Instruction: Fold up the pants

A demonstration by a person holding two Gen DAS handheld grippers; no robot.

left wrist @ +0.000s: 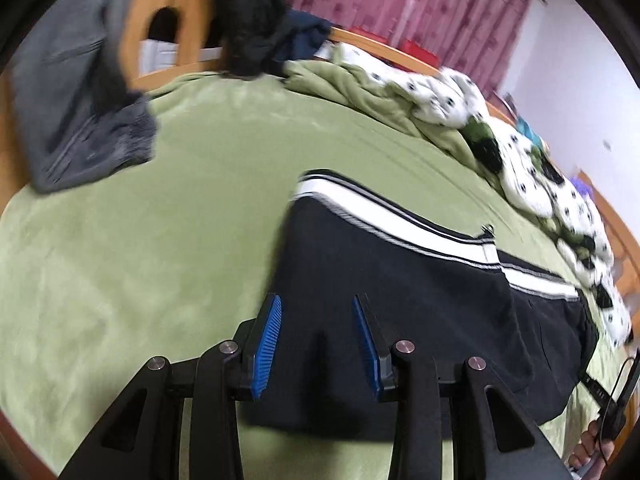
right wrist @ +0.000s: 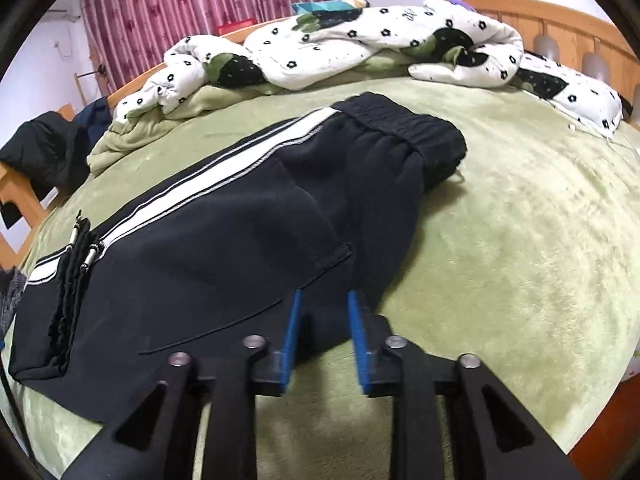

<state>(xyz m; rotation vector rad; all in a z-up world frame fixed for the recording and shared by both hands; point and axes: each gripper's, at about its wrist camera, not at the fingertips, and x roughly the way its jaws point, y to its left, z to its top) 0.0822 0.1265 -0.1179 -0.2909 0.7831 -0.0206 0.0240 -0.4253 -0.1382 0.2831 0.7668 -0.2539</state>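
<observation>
Black pants (right wrist: 224, 240) with a white side stripe (right wrist: 224, 168) lie folded lengthwise on the green bed cover (right wrist: 520, 240). The elastic waistband (right wrist: 404, 128) is at the far end in the right wrist view. The folded leg end shows in the left wrist view (left wrist: 400, 280). My left gripper (left wrist: 316, 300) is open just above the pants' near edge, holding nothing. My right gripper (right wrist: 323, 296) is open over the near edge at the crotch seam, holding nothing.
A crumpled white flowered quilt (right wrist: 360, 40) lies along the far side of the bed. Grey clothing (left wrist: 88, 128) and dark clothes (left wrist: 256, 20) sit at the bed's wooden frame (left wrist: 176, 0). Pink curtains (right wrist: 200, 0) hang behind. A hand (left wrist: 592, 448) shows at bottom right.
</observation>
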